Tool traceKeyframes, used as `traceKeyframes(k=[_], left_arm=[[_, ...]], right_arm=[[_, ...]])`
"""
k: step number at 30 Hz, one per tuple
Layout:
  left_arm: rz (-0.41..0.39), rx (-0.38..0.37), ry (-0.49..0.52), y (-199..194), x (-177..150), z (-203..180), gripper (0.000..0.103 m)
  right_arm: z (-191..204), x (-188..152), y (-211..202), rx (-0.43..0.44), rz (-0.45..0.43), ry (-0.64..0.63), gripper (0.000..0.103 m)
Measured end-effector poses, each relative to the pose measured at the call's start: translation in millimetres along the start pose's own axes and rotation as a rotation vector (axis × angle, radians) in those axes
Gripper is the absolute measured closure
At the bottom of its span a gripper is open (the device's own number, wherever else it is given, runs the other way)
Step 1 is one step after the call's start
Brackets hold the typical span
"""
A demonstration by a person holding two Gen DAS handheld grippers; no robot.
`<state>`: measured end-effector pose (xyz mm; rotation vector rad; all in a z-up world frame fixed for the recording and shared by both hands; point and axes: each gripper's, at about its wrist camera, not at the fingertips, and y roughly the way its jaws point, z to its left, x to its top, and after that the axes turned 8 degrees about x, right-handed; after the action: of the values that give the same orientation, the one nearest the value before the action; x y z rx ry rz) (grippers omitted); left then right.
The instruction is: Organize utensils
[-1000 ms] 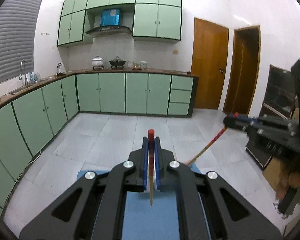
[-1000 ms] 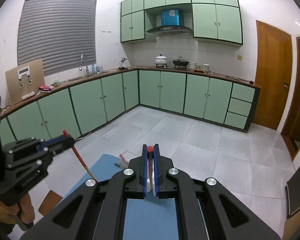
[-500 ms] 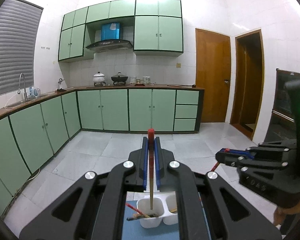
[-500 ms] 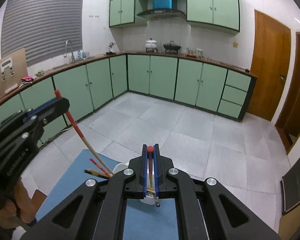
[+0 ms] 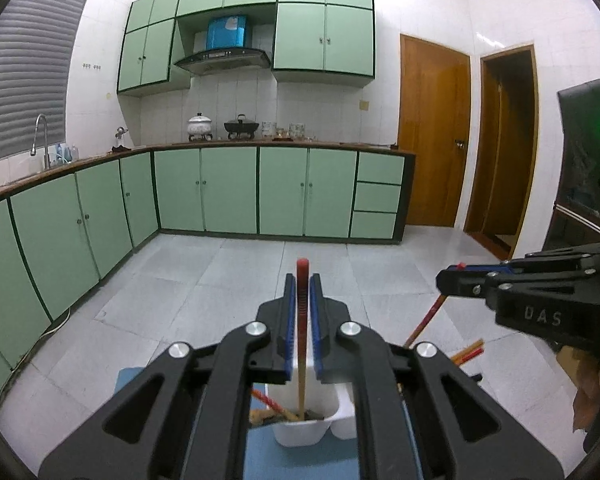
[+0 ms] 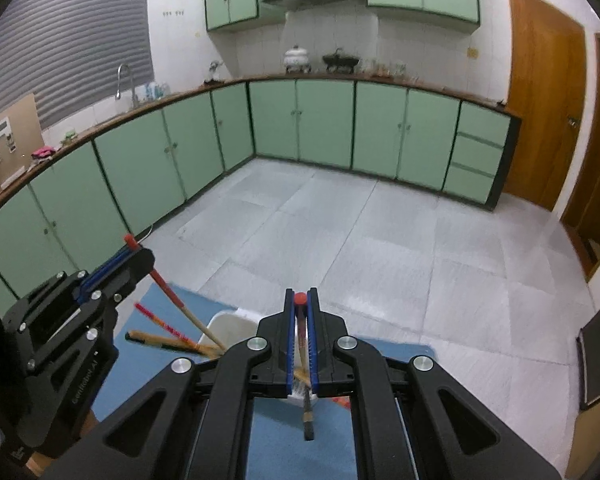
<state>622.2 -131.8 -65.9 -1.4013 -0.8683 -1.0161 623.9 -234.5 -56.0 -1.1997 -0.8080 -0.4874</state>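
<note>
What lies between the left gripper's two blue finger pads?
In the left wrist view, a red-topped chopstick stands clamped between the left gripper pads, its lower end in the white holder.

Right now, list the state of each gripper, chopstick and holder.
left gripper: shut on a chopstick
left chopstick: upright, lower end inside holder
right gripper: shut on a chopstick
right chopstick: clamped above the holder
white holder: upright, already holding several chopsticks
</note>
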Motion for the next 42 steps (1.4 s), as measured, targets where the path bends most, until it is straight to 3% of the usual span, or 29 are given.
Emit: traceKeyframes(k=[1, 2, 3, 11, 18, 31, 42], left_arm=[[-0.004, 0.011, 0.001, -3, -2, 1, 0.067], [-0.019, 0.026, 0.001, -8, -3, 4, 0.042], [-0.046, 0.047, 0.004, -15, -3, 5, 0.040], [-0.063, 0.040, 0.012, -54, 11, 19, 0.039], [-0.028, 0.075, 0.004, -83, 1, 47, 0.038], [0.026, 0.090, 0.032, -144, -10, 63, 0.032], [0.095, 0.072, 0.007, -206, -47, 74, 0.028]], right_arm=[[0, -3, -1, 0.002, -0.001, 0.002, 0.088], [1, -3, -2, 0.000, -0.002, 0.004, 0.084], [2, -4, -5, -0.005, -0.008, 0.002, 0.084], [3, -2, -42, -0.024, -0.079, 0.018, 0.081], [0, -10, -71, -0.028, -0.114, 0.051, 0.077], [18, -52, -118, 0.006, -0.139, 0.082, 0.074], [40, -111, -160, 0.020, -0.178, 0.099, 0.069]])
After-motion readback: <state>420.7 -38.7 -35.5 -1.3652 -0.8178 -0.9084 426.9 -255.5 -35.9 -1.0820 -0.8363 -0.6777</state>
